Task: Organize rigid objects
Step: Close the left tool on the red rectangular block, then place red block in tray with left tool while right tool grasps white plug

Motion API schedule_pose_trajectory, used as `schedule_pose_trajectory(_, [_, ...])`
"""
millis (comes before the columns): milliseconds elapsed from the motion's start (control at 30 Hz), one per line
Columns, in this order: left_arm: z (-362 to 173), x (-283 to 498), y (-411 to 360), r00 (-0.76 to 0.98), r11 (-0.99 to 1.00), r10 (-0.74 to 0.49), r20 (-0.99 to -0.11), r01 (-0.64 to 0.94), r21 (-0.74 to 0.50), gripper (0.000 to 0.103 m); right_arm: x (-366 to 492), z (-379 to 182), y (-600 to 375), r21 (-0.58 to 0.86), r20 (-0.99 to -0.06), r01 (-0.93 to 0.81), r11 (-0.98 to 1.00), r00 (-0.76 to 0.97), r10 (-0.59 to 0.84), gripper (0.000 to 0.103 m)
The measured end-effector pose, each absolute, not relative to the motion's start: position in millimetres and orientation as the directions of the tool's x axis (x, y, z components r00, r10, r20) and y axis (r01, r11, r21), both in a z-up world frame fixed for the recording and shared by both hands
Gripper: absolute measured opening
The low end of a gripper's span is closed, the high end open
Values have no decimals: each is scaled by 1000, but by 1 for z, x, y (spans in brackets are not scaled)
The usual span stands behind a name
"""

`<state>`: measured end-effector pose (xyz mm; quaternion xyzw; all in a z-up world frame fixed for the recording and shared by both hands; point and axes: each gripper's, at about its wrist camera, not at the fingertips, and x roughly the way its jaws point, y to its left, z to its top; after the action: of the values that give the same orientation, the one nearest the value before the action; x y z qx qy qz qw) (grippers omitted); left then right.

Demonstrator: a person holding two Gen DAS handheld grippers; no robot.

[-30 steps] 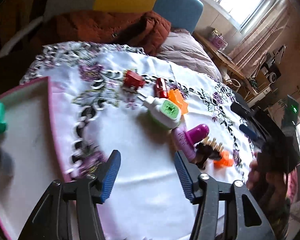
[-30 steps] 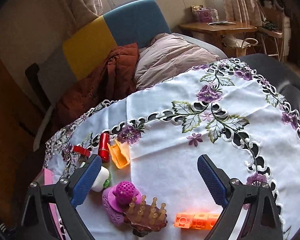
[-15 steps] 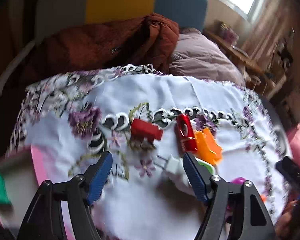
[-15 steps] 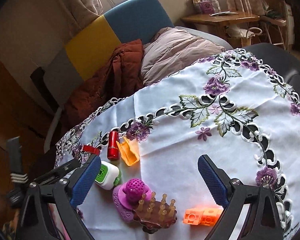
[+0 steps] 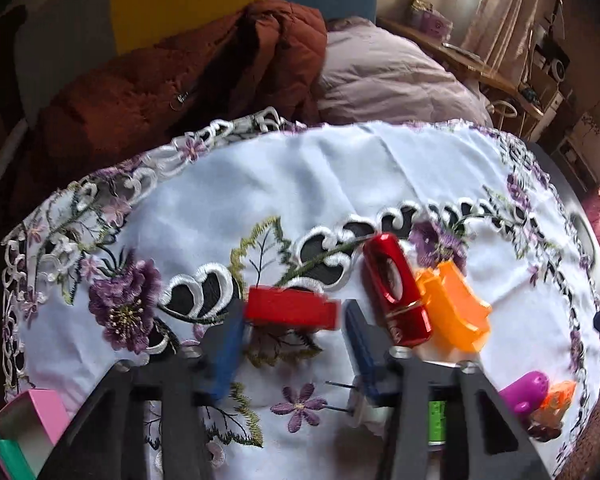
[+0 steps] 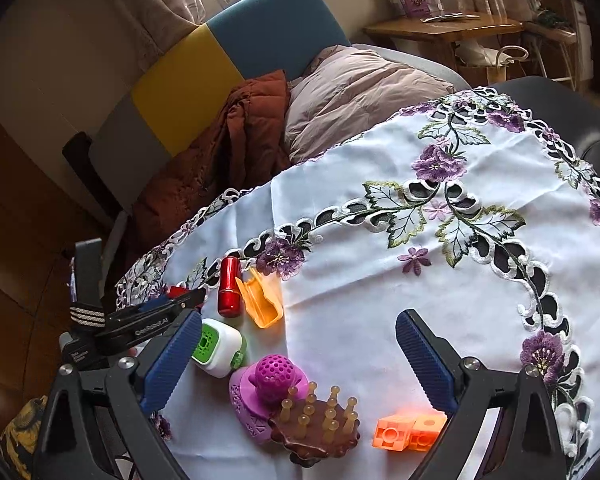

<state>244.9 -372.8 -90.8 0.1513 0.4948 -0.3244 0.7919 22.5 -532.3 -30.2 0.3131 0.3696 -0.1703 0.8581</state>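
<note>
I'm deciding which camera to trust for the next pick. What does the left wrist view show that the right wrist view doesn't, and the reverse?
Only the left wrist view shows the red block whole, between the open fingers of the left gripper, and the pink box corner at lower left.

Only the right wrist view shows the orange bricks, the brown peg piece clearly, and the open right gripper above bare tablecloth.

Both show the red metallic cylinder, the orange holder, the white-and-green plug and the purple toy.

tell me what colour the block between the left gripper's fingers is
Red. The block sits between the open left gripper fingers, clearest in the left wrist view.
</note>
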Motion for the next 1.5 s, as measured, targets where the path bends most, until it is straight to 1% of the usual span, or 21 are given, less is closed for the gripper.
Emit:
schedule_pose_trajectory(167, [-85,236,-357,317,752,-414,-853,647,-125,47,22,-30,-534,401,-741,533,745,667,-79,98])
schedule_pose_trajectory(333, [-63,208,-333,361,771,-445,-819,619,-146,47,17,-31,-543,426,-733,554,715,674,-86,98])
schedule_pose_trajectory(400, [-54,195,-323,380,780,-448,-810,609,-146,47,17,-34,-546,447,-737,552,704,674,-61,98])
schedule_pose_trajectory(467, [-45,178,-313,394,778,-461,-795,611,-149,47,19,-38,-546,461,-742,545,700,670,-32,94])
schedule_pose_trajectory(700, [-23,124,-277,406,769,-511,-758,610,-191,47,32,-53,-533,476,-775,490,731,626,85,94])
schedule_pose_trajectory(933, [-14,81,-240,406,761,-539,-738,610,-220,47,33,-65,-527,436,-814,496,751,573,94,94])
schedule_pose_trajectory(1100, [-15,61,-211,411,765,-542,-733,602,-228,47,38,-70,-518,378,-839,487,787,539,69,94])
schedule_pose_trajectory(1167, [-17,55,-196,418,773,-539,-731,590,-232,47,40,-69,-513,359,-841,473,805,538,59,91])
schedule_pose_trajectory(1233, [-18,49,-180,420,780,-539,-730,575,-245,47,43,-63,-504,335,-828,439,834,559,38,88])
schedule_pose_trajectory(1367, [-21,44,-153,427,794,-532,-731,551,-256,47,54,-52,-475,250,-816,343,905,578,6,88])
schedule_pose_trajectory(1500, [-20,41,-129,442,808,-531,-723,520,-275,47,80,-50,-438,125,-833,211,969,553,-13,88])
